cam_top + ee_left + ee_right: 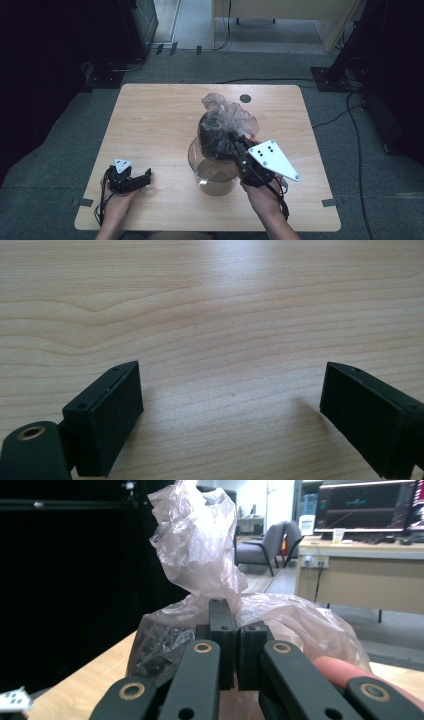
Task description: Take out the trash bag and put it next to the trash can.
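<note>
To the left of the glass bowl (214, 170), my left hand-held gripper (145, 178) rests low over the bare worktop (150, 120), jaws spread wide on nothing. Right over the bowl hangs the plastic bag (222, 127) of dark contents, pinched at its crumpled neck by my right hand-held gripper (235, 136). It looks soft, thin and slippery, moderately heavy, so the bunched neck seems the safest hold.

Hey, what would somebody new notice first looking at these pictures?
Probably the crumpled plastic bag with dark contents at the table's middle, pinched by the right tongs over a clear glass bowl. Next, the left tongs, wide open near the wooden table's front-left edge.
</note>
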Demonstrator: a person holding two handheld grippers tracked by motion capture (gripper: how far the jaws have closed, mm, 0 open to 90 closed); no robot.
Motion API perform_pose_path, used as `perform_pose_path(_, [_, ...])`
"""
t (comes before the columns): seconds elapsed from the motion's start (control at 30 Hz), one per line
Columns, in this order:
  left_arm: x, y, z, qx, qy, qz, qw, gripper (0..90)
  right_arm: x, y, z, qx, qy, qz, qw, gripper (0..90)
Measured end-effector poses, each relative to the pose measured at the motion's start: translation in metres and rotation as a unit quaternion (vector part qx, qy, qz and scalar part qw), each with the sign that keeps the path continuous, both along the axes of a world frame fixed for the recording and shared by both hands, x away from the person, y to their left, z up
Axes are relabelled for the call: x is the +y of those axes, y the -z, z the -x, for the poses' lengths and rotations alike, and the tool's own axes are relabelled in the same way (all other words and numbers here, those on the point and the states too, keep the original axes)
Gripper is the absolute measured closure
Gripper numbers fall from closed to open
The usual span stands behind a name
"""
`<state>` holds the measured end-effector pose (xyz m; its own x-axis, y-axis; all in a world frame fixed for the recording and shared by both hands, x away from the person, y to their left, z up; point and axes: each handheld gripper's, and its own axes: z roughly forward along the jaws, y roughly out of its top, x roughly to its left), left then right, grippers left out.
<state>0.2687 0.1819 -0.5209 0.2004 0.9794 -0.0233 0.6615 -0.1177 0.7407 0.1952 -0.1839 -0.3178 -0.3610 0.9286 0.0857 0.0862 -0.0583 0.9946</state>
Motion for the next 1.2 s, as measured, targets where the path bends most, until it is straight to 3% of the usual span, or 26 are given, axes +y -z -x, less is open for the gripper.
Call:
perform_pose_path(0.1, [-0.003,0.0,-0.001,0.002,0.004,-0.015,0.9999,9.9,-0.008,-0.006,-0.003,-0.007,0.012,-0.007,0.9999,89.6])
perform_pose_path(0.3, [-0.003,0.0,-0.002,0.002,0.003,-0.015,0.9999,9.9,-0.031,-0.012,-0.012,-0.015,0.041,-0.014,0.999,89.6])
perform_pose_path(0.57, [-0.003,0.0,-0.002,0.002,0.003,-0.014,0.9999,9.9,-0.067,-0.008,-0.029,-0.001,0.096,-0.013,0.9953,89.6])
perform_pose_path(0.7, [-0.003,0.0,-0.002,0.002,0.003,-0.015,0.9999,9.9,-0.079,0.007,-0.043,0.023,0.118,-0.018,0.9926,89.6])
perform_pose_path(1.0, [-0.003,0.0,-0.002,0.001,0.003,-0.014,0.9999,9.9,-0.097,0.062,-0.081,0.072,0.147,-0.022,0.9863,89.6])
perform_pose_path(1.13, [-0.003,0.0,-0.002,0.001,0.003,-0.014,0.9999,9.9,-0.095,0.083,-0.096,0.083,0.136,-0.015,0.987,89.7])
perform_pose_path(1.2, [-0.003,0.0,-0.002,0.001,0.002,-0.014,0.9999,9.9,-0.09,0.091,-0.102,0.085,0.114,-0.015,0.9898,89.7])
